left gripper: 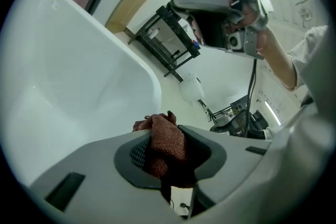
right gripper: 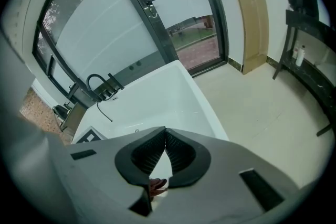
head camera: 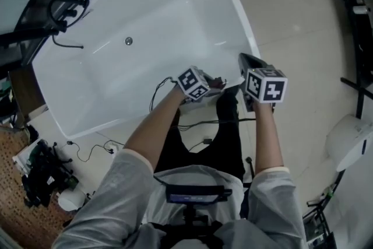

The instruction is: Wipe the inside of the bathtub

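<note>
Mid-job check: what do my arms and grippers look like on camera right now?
The left gripper and right gripper have light grey moulded shells with dark grey ribbed pads. Each carries a white cube with black square markers: left cube, right cube. A thin black cable trails from the left one. Loose pale grey sleeves end near the elbows.

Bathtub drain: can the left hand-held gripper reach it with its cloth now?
Probably yes: the left hand-held gripper holds the cloth by the bathtub rim, and nothing lies before the drain.
</note>
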Action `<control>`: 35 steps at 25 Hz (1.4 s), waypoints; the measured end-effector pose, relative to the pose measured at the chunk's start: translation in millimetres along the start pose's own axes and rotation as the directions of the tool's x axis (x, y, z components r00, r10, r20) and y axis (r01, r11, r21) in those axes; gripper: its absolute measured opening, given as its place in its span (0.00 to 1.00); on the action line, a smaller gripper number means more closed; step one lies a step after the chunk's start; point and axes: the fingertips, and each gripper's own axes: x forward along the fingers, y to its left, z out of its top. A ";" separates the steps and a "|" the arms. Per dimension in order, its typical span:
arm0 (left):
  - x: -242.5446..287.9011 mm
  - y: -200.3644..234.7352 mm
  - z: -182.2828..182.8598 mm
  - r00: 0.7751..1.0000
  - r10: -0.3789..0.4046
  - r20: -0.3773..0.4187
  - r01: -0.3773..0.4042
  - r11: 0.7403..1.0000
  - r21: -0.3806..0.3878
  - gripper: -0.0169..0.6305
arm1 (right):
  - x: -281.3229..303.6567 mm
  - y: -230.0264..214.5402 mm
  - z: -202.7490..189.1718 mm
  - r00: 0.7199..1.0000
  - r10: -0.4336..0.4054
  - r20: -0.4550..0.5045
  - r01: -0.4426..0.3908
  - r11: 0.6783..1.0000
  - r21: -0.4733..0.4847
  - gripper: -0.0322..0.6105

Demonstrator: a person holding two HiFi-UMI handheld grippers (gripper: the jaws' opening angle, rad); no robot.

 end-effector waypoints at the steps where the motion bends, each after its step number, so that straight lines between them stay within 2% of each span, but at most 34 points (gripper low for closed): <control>1: -11.3 -4.5 0.1 1.000 0.019 0.021 -0.019 1.000 0.014 0.18 | -4.8 3.4 0.6 1.000 0.004 0.005 -0.004 1.000 -0.002 0.05; 4: -51.8 -15.0 9.8 0.987 0.105 0.125 -0.111 0.993 0.046 0.18 | -18.7 13.3 3.6 1.000 0.010 0.022 -0.010 1.000 -0.012 0.05; 9: -120.8 -43.1 27.8 0.923 0.255 0.289 -0.293 0.952 0.094 0.18 | -47.0 35.5 3.5 0.998 0.025 0.059 -0.022 0.999 -0.042 0.05; 12: -167.8 -60.5 23.8 0.866 0.323 0.382 -0.382 0.920 0.089 0.18 | -63.6 61.2 2.6 0.994 0.030 0.106 -0.024 0.998 -0.053 0.05; 16: -229.1 -76.4 6.0 0.776 0.406 0.483 -0.489 0.870 0.055 0.18 | -82.3 101.4 -2.6 0.983 0.038 0.179 -0.029 0.998 -0.053 0.05; 20: -282.3 -92.3 -18.7 0.684 0.485 0.545 -0.615 0.785 0.073 0.18 | -107.5 136.9 -16.4 0.972 0.013 0.236 0.001 0.998 -0.059 0.05; 22: -303.4 -102.7 -26.9 0.646 0.508 0.570 -0.661 0.746 0.085 0.18 | -123.1 147.5 -25.1 0.965 -0.010 0.261 0.024 0.998 -0.051 0.05; 24: -323.3 -114.2 -34.7 0.613 0.526 0.590 -0.690 0.719 0.076 0.18 | -138.5 158.4 -35.7 0.961 -0.033 0.276 0.046 0.998 -0.043 0.05; 29: -364.6 -153.5 -54.6 0.533 0.568 0.627 -0.740 0.673 0.019 0.18 | -176.8 190.5 -58.3 0.955 -0.064 0.290 0.073 0.997 -0.023 0.05; 35: -375.7 -197.0 -67.1 0.433 0.623 0.651 -0.794 0.605 -0.051 0.18 | -198.9 201.7 -76.0 0.958 0.005 0.287 0.027 0.994 -0.106 0.05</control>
